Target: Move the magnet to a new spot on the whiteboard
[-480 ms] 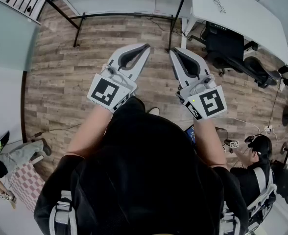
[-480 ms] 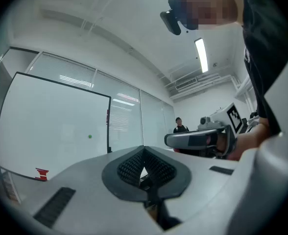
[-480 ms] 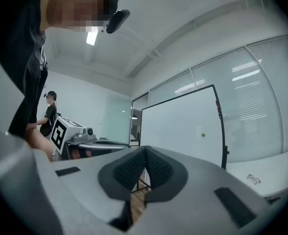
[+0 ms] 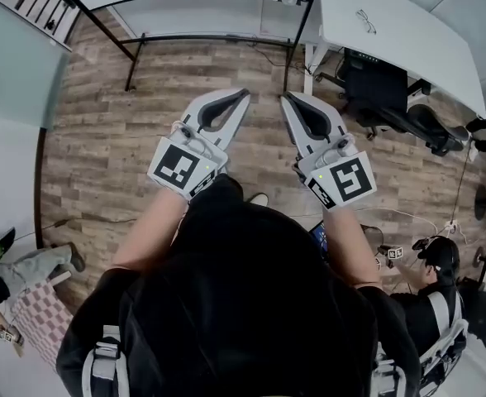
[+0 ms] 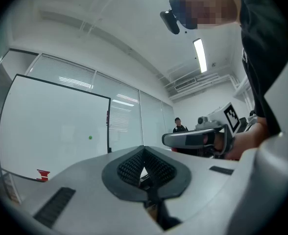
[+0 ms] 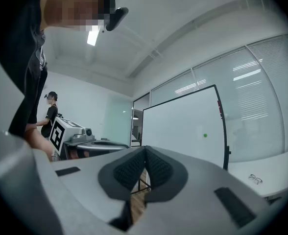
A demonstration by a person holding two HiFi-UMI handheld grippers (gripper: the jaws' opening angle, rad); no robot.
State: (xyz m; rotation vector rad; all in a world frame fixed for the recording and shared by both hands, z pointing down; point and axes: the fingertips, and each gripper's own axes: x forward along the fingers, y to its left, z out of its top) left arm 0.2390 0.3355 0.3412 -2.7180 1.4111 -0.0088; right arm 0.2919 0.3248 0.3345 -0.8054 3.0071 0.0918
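Observation:
The whiteboard [image 5: 51,126] stands ahead on a black stand [image 4: 131,56], and its surface fills the middle of the right gripper view [image 6: 183,131]. A small green magnet [image 5: 90,137] sticks to the board about halfway up, also seen as a green dot [image 6: 205,135]. My left gripper [image 4: 245,94] and right gripper [image 4: 285,98] are held side by side, level, pointing at the board from well short of it. The left gripper's [image 5: 144,150] tips meet with nothing between them. The right gripper [image 6: 145,148] is likewise shut and empty.
A red item [image 5: 42,175] rests on the board's lower edge at the left. A white desk [image 4: 400,31] with glasses and a black office chair [image 4: 392,98] stand to the right. People sit at the lower right [image 4: 437,288] and lower left [image 4: 28,263]. Wood floor lies between me and the board.
The whole head view has slid slightly downward, showing a little more of the board's foot. Both grippers keep their side-by-side stance and stay shut.

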